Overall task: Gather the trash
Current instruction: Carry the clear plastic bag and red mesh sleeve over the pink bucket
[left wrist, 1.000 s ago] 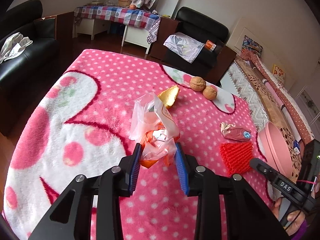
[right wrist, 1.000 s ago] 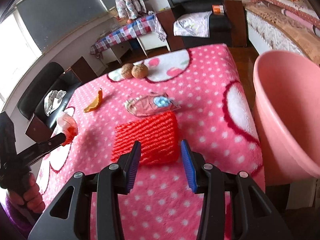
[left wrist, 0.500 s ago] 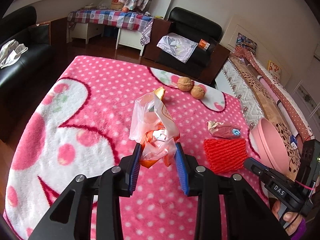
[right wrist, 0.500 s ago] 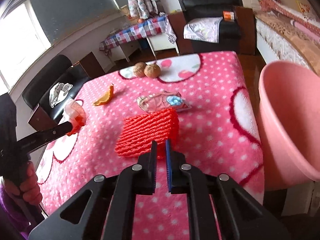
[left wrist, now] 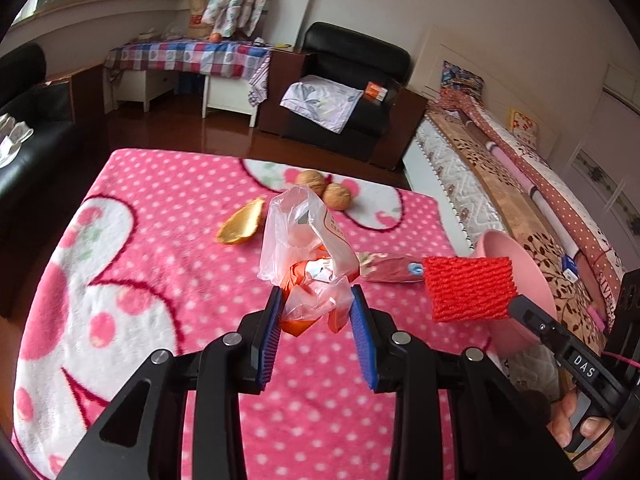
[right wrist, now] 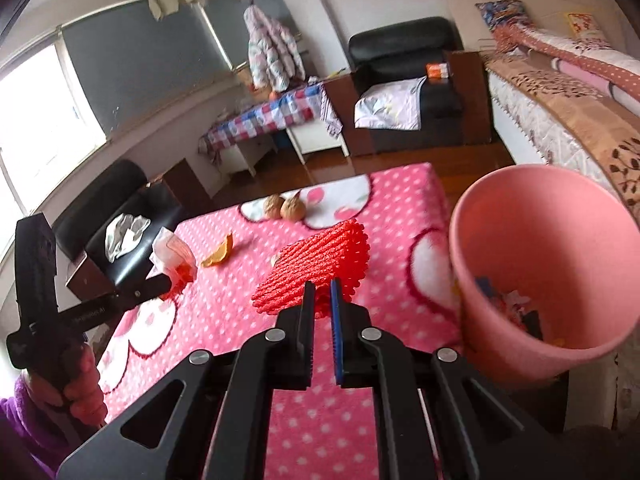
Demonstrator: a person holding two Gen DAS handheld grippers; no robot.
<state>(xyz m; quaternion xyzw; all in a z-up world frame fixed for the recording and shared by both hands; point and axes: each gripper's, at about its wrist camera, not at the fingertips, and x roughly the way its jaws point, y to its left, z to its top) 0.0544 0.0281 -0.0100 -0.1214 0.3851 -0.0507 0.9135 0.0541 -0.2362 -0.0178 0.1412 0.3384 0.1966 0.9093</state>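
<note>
My left gripper [left wrist: 316, 300] is shut on a crumpled clear and orange plastic bag [left wrist: 306, 248] and holds it above the pink dotted blanket [left wrist: 160, 240]. My right gripper [right wrist: 322, 290] is shut on a red foam net [right wrist: 320, 268] and holds it in the air left of the pink bin [right wrist: 540, 264]. The net [left wrist: 468, 288] and the bin [left wrist: 524, 280] also show in the left wrist view. The bin holds some trash. An orange peel [left wrist: 240, 226], two walnuts [left wrist: 324, 190] and a shiny wrapper [left wrist: 392, 268] lie on the blanket.
A bed [left wrist: 520, 184] runs along the right of the table. A black armchair [left wrist: 348, 92] and a checked side table [left wrist: 188, 60] stand behind. A black sofa [right wrist: 120, 216] stands at the left.
My right gripper closed on the red foam net and lifted it off the blanket toward the bin. My left gripper rose and drew back, still holding the bag.
</note>
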